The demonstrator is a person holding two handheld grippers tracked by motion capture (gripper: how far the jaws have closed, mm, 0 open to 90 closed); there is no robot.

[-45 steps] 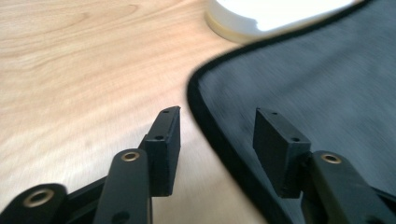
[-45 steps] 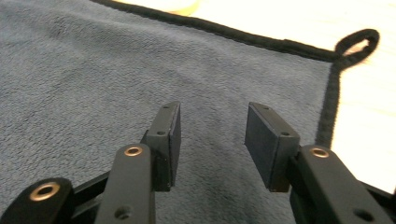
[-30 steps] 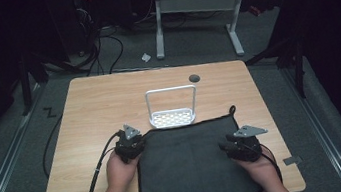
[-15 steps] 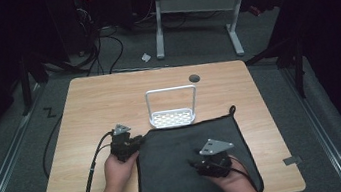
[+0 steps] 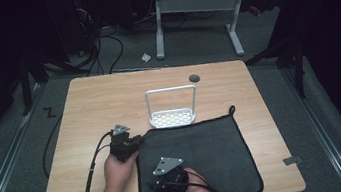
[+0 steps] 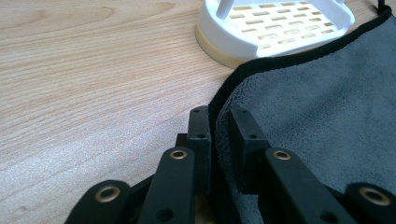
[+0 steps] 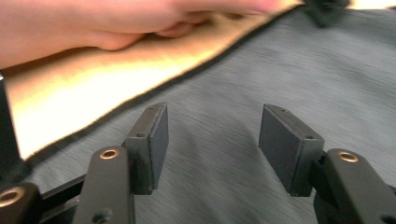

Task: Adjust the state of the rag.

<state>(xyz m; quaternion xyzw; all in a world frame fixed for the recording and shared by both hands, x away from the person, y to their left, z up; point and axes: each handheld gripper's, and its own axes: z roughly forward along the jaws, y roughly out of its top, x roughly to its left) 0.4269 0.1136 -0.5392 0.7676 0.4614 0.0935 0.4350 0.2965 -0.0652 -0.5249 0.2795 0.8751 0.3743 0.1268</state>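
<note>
A dark grey cloth (image 5: pixel 207 156) lies spread on the front half of the wooden table (image 5: pixel 108 99). My left gripper (image 5: pixel 137 141) rests at the cloth's far left corner. In the left gripper view, it (image 6: pixel 218 114) is shut on the black hem of the cloth (image 6: pixel 327 107). My right gripper (image 5: pixel 157 186) sits low over the front left part of the cloth and points toward the left hand. Its jaws have just been opening; in the right gripper view, it (image 7: pixel 212 116) stands open over the grey cloth (image 7: pixel 280 70) with nothing between the pads.
A white slotted rack with an upright hoop handle (image 5: pixel 172 111) stands just beyond the cloth's far edge, close to my left gripper (image 6: pixel 275 28). A dark round grommet (image 5: pixel 194 78) sits near the table's back edge. Cables trail off the table's left front.
My right gripper has slid left across the cloth, from its right edge to its front left part, and its jaws have widened. The left gripper has stayed at the cloth's corner.
</note>
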